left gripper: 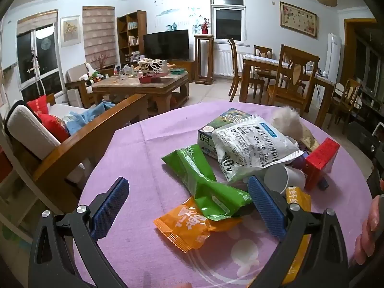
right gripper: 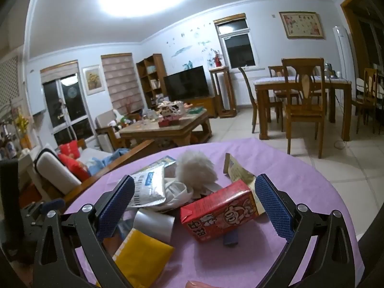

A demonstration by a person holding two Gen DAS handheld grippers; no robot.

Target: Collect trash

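Trash heaped mid-table, nothing gripped

Left gripper (left gripper: 189,206) wide open over orange wrapper (left gripper: 186,225); right gripper (right gripper: 195,206) wide open around red carton (right gripper: 219,212); could knock paper cup (right gripper: 154,223) toward table (right gripper: 300,168) edge

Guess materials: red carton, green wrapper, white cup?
Red carton: printed paperboard, seemingly laminated; crisp folded edges and a sealed gable end.
Green wrapper: glossy plastic film; sharp creases and bright glare.
White cup: probably paper, matte; thin wall, no glare, lying on its side. Thin plastic cannot be excluded.
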